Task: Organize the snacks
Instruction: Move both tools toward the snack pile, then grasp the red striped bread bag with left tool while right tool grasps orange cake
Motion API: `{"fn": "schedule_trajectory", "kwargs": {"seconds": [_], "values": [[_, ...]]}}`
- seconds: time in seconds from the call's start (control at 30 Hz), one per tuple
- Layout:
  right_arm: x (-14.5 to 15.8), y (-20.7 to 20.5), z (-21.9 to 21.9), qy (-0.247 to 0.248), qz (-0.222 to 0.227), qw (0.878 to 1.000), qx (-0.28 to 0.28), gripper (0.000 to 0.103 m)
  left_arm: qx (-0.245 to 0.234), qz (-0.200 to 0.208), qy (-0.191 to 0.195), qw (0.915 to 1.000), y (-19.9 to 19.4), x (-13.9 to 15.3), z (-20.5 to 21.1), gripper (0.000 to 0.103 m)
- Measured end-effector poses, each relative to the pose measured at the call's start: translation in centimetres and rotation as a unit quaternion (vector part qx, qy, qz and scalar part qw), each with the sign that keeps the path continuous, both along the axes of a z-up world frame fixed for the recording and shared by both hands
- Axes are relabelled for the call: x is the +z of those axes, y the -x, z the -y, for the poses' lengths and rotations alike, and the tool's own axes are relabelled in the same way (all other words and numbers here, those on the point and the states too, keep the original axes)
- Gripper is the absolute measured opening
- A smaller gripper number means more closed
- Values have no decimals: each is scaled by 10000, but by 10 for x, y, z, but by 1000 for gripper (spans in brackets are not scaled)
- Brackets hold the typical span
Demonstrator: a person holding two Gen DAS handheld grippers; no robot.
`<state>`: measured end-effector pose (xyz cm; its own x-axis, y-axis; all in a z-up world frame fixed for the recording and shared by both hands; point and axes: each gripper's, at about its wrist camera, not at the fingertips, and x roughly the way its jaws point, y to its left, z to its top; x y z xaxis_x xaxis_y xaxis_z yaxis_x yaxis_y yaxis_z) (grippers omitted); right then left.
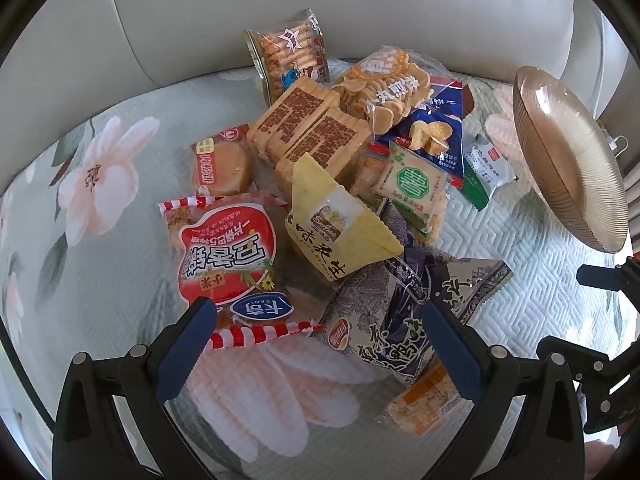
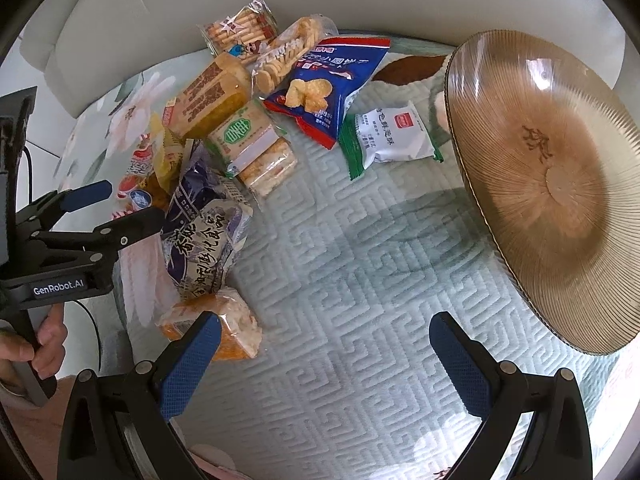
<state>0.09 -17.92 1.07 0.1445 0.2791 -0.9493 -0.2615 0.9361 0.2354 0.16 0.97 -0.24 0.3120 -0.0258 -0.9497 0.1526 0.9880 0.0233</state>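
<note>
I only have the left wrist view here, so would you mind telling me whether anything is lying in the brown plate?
Observer: Nothing is; the right wrist view shows the brown plate bare across its whole inside.
Operator: Thank you. What is the right gripper doing?
Observer: The right gripper is open, over the bare quilted cover, gripping nothing.
Operator: Which snack lies nearest to it?
Observer: The orange rice cracker pack, just beside its left finger.
</note>
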Motion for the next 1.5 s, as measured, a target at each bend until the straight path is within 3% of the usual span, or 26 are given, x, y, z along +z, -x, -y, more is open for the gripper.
{"fn": "schedule_trajectory", "kwargs": {"seconds": [1.5], "values": [[-6, 6, -31, -29, -80, 9988, 489, 103, 190, 52, 81, 9998, -8, 0, -9, 103]]}}
